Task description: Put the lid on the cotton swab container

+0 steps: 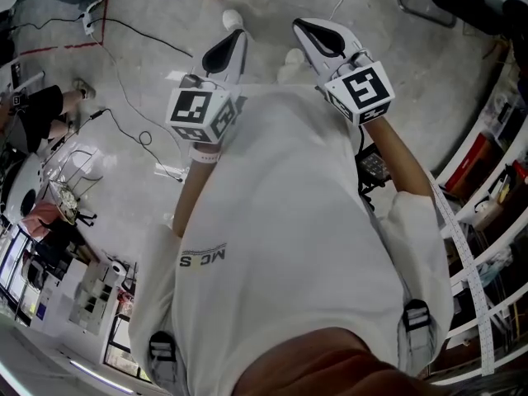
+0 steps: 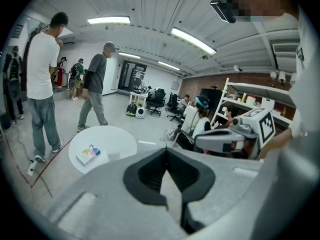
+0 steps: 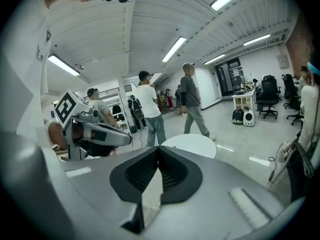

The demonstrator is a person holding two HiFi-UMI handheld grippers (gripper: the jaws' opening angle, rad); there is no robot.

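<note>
No cotton swab container or lid shows plainly in any view. A small colourful box (image 2: 87, 155) lies on a round white table (image 2: 120, 139) some way off across the floor. My left gripper (image 2: 166, 151) is shut with nothing between its pads, and it is held up at chest height (image 1: 238, 33). Beside it my right gripper (image 3: 159, 149) is also shut and holds nothing (image 1: 299, 24). Both point outward over the floor, side by side and apart. Each one shows in the other's view: right gripper (image 2: 198, 141), left gripper (image 3: 129, 139).
My white shirt (image 1: 280, 221) fills most of the head view. Two people (image 2: 42, 84) (image 2: 95, 89) stand near the round table (image 3: 192, 144). Cables (image 1: 140, 134) trail over the grey floor. Shelves (image 1: 487, 188) run along the right; a seated person (image 2: 200, 119) and office chairs are farther off.
</note>
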